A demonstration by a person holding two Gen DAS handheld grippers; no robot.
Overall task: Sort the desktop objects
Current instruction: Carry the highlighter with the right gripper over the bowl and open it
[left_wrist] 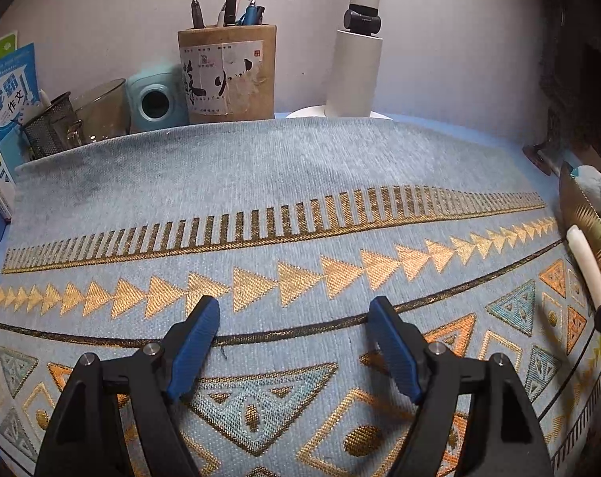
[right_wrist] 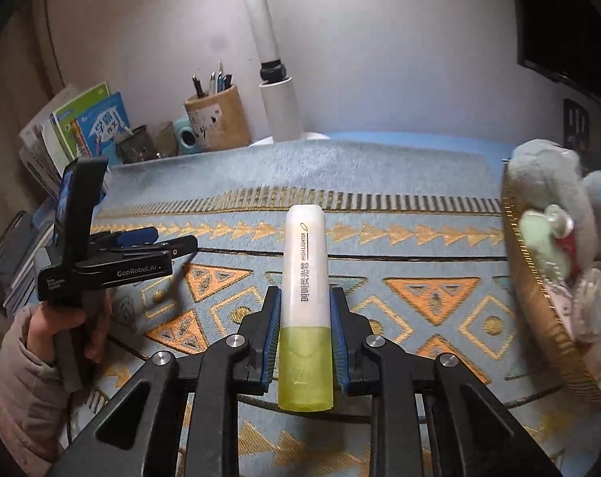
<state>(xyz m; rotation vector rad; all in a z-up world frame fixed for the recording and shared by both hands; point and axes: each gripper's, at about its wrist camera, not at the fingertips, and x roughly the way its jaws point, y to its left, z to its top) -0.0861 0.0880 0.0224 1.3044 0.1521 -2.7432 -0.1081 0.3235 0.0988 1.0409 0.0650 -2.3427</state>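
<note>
Right wrist view, left to right: person's hand (right_wrist: pixel 62 326) in a pale sleeve grips the left tongs (right_wrist: pixel 157 240), held over the patterned cloth (right_wrist: pixel 399 183) on the bench; left wrist view shows their blue pads (left_wrist: pixel 199 342) spread wide, nothing between. Books (right_wrist: pixel 82 127), mesh cup (right_wrist: pixel 135 145) and pen holder (right_wrist: pixel 217 123) stand at the back left, white lamp post (right_wrist: pixel 278 99) beside them. Centre: right tongs (right_wrist: pixel 305 330) clenched on the highlighter (right_wrist: pixel 305 278), white cap pointing away, yellow body toward the camera, above the cloth. Far right: gold-rimmed basket (right_wrist: pixel 538 318) with a grey plush toy (right_wrist: pixel 546 175) inside.
</note>
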